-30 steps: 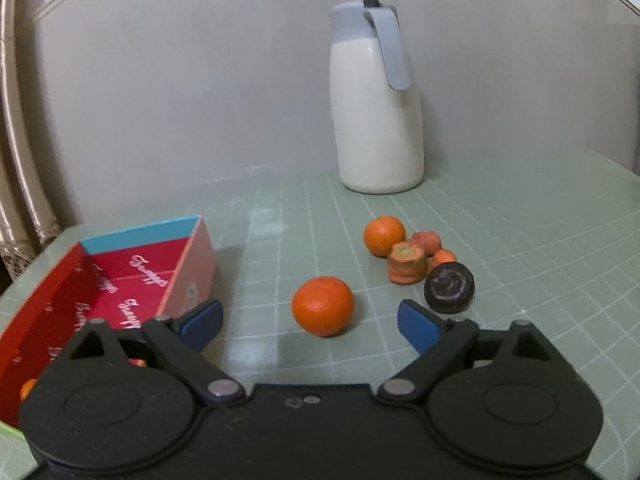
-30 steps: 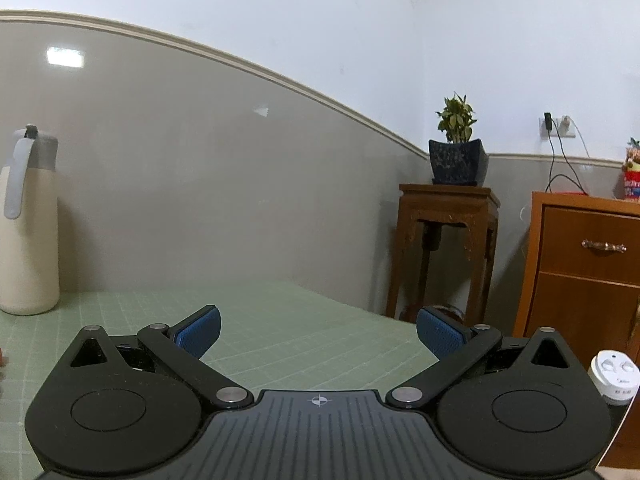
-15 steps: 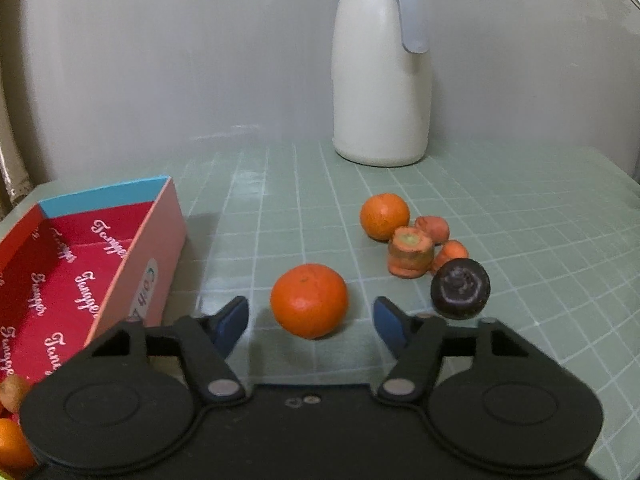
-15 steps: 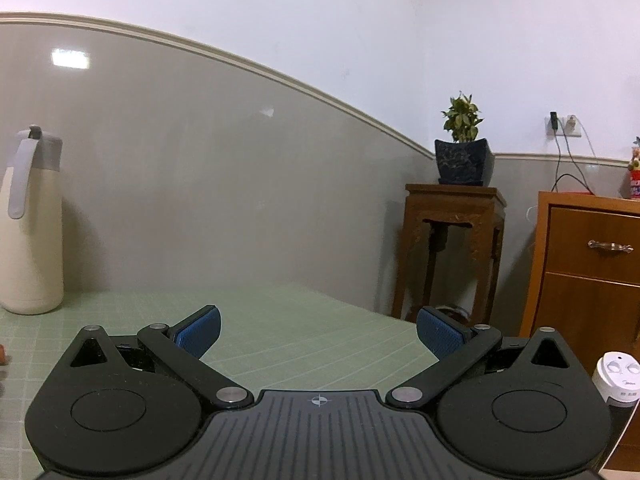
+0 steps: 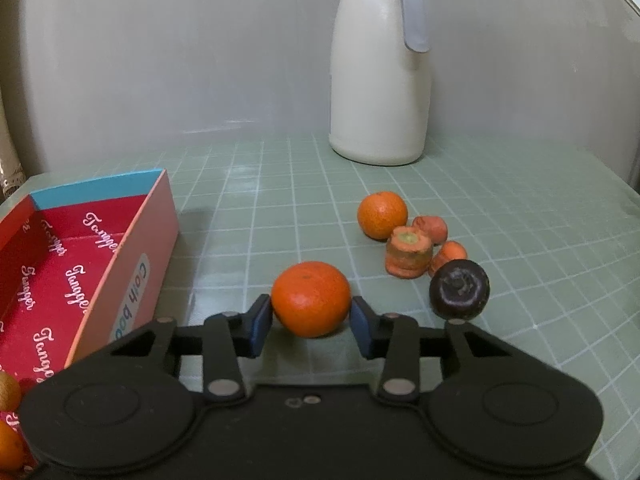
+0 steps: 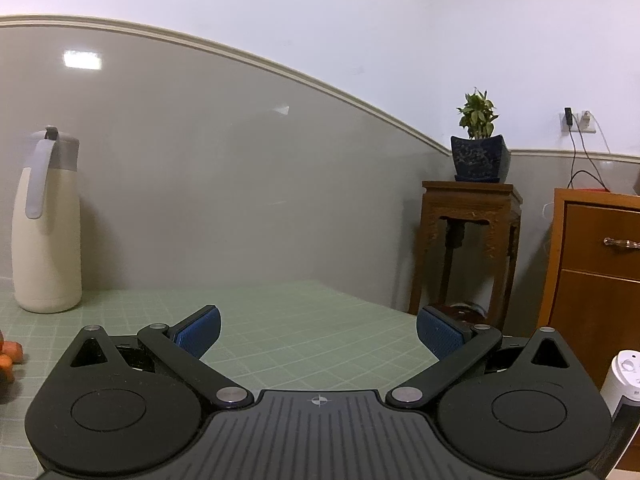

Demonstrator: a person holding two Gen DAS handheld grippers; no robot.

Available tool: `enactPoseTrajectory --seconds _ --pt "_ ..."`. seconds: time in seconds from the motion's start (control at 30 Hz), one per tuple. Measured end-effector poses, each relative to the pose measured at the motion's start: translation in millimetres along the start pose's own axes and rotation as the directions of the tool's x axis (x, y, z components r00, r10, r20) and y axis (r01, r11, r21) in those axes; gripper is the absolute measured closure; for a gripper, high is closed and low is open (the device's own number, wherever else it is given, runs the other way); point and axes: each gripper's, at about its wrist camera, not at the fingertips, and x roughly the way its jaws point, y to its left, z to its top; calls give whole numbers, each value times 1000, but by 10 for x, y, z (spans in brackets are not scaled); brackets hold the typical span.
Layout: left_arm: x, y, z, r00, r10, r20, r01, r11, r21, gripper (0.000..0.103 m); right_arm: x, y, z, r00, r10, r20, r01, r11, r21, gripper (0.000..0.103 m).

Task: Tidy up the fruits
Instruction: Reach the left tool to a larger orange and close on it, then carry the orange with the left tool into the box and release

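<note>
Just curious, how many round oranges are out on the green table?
2: one orange between the left gripper fingers, another orange behind it beside the carrot pieces. More may sit in the box.

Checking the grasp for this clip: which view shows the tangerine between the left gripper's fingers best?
The left wrist view. The tangerine sits centred between the left gripper pads, which look to be touching its sides, on the green mat. The right wrist view does not show it at all; the right gripper is open over bare mat.

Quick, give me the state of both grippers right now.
Left gripper: shut on the near orange, pads against both its sides, fruit on the table.
Right gripper: open, holding nothing.
</note>
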Motion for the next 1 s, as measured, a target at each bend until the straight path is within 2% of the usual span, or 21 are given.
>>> enactPoseTrajectory --seconds 0.23,0.4,0.57,0.73,0.87,1.0 --pt "-40 27 -11 1000 22 13 -22 999 -27 71 2 29 -1 1000 16 -7 -16 1000 3 0" --pt "-201 12 -13 996 67 62 -66 998 -17 71 -27 77 -4 999 41 -1 -41 999 -4 0" --pt "-534 87 21 977 149 156 -146 989 -27 71 -57 135 4 998 63 1 -63 998 -3 0" --pt "-763 318 35 955 222 198 -214 975 -65 71 -115 218 14 995 98 16 -98 995 -21 0" --pt "-826 524 35 943 275 189 -262 961 -90 71 -143 270 8 993 116 19 -115 993 -25 0" --pt "-803 774 1 934 330 139 -312 941 -132 71 -171 332 14 990 140 19 -139 990 -32 0"
